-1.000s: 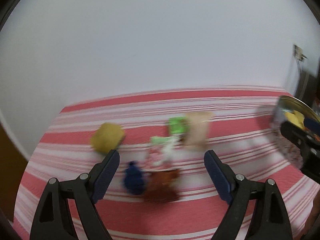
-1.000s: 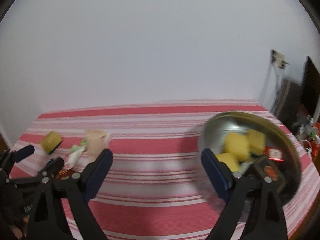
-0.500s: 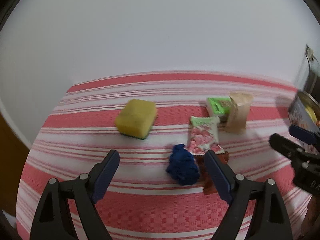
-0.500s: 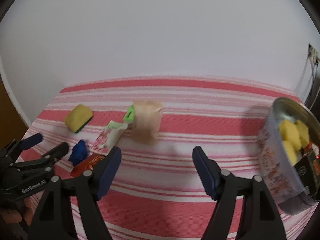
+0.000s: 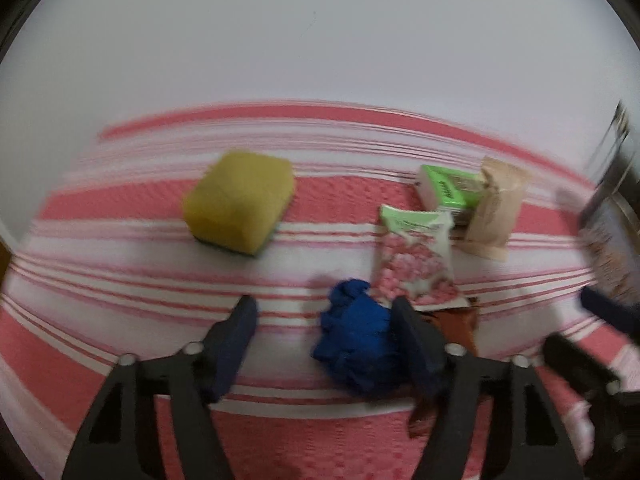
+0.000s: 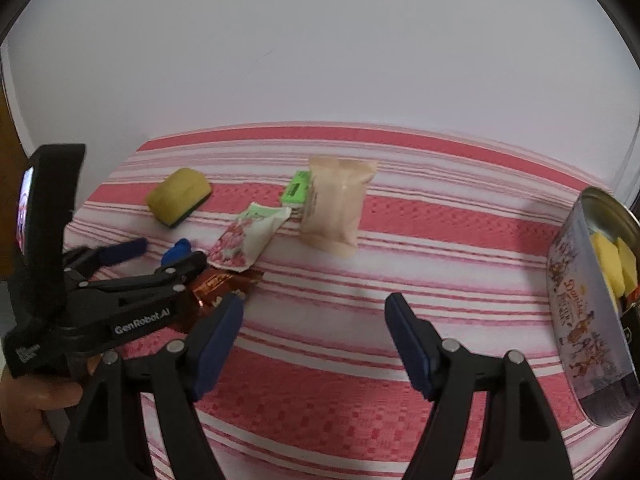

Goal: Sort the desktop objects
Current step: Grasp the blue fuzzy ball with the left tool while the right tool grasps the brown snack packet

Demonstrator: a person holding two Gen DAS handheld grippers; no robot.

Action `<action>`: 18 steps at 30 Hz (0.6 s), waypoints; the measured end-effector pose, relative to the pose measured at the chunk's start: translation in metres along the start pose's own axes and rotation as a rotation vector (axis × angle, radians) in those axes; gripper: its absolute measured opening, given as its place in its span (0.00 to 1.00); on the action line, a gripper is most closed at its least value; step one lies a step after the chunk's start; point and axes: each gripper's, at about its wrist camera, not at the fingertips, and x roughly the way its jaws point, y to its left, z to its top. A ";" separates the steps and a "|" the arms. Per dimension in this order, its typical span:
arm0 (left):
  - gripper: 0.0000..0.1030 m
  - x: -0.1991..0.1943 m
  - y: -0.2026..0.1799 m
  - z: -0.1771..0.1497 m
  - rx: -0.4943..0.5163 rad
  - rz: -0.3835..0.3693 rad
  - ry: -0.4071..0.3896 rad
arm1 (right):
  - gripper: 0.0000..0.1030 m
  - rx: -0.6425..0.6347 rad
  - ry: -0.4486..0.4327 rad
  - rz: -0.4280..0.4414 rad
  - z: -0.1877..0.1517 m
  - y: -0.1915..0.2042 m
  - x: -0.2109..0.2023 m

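A red-and-white striped cloth covers the tabletop [image 6: 320, 380] against a plain white wall [image 6: 320, 40]. At the right edge stands a round printed metal tin [image 6: 580, 312], tilted toward the camera, with yellow sponge pieces [image 6: 612, 260] inside.

The right gripper [image 6: 314, 332] hangs over bare cloth with its blue-padded fingers spread wide and nothing between them. The left gripper [image 5: 324, 340] is likewise spread and low over the cloth; a crumpled blue cloth ball [image 5: 356, 344] lies just inside its right finger, though the blur hides whether they touch.

A yellow sponge block with a green underside [image 5: 240, 204] sits well to the left of the other items. A beige sealed snack pouch [image 6: 336, 204] leans against a green-and-white small box [image 5: 448, 190]. In front of them lies a pink-and-white candy packet [image 5: 414, 260], its near corner over a brown foil wrapper [image 6: 224, 284].
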 end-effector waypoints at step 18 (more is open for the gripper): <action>0.36 -0.072 0.031 0.003 -0.069 0.083 -0.222 | 0.72 -0.052 0.073 0.058 0.015 0.054 0.040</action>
